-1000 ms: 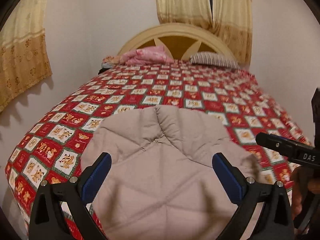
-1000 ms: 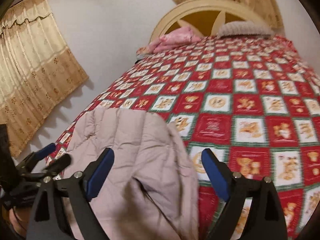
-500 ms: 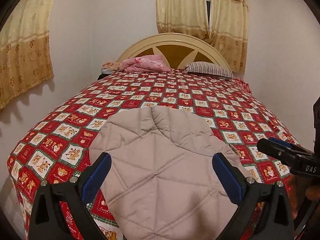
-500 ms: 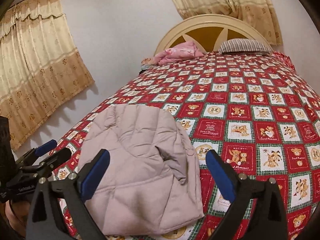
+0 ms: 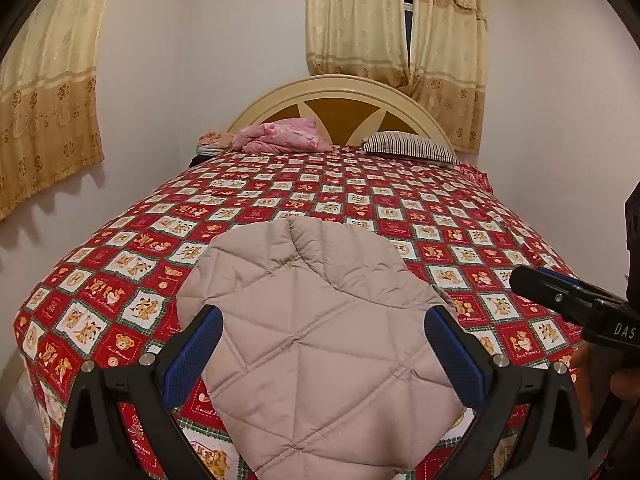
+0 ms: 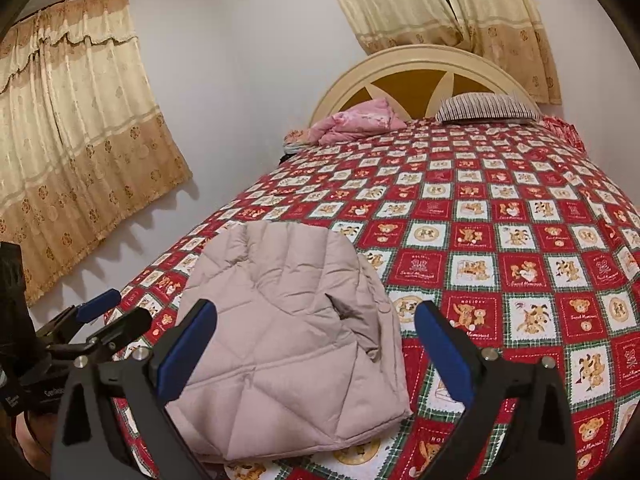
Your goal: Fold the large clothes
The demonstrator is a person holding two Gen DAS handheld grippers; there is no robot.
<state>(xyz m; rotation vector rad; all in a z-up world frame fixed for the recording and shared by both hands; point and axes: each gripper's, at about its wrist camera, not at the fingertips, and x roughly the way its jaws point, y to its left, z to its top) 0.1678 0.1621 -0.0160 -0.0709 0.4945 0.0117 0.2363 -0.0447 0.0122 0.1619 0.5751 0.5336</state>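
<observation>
A folded quilted jacket [image 5: 316, 344], pale taupe, lies flat near the foot of the bed [image 5: 460, 216], at about 6 o'clock on the red teddy-bear bedspread [image 6: 520, 248]. The left gripper [image 5: 320, 352] hangs above it with its jaws spread wide and nothing between the blue pads [image 5: 196, 348]; the cloth lies below them, apart. The right gripper [image 6: 316, 348] points over the jacket's right edge, where a loose flap [image 6: 360, 320] puckers; its jaws are opening, already very wide, with nothing pinched between them.

In the left wrist view the right gripper's black finger reaches in at 3 o'clock, beside a bit of the person's hand [image 5: 624, 380]. In the right wrist view the left gripper shows at 9 o'clock.

At the head of the bed, around 12 o'clock, a crumpled pink blanket [image 5: 284, 136] and a striped pillow [image 5: 408, 146] rest against the cream arched headboard [image 5: 340, 92], well apart from the jacket. Gold curtains [image 5: 48, 88] hang at 10 o'clock and behind the headboard. The spread around the jacket lies open.
</observation>
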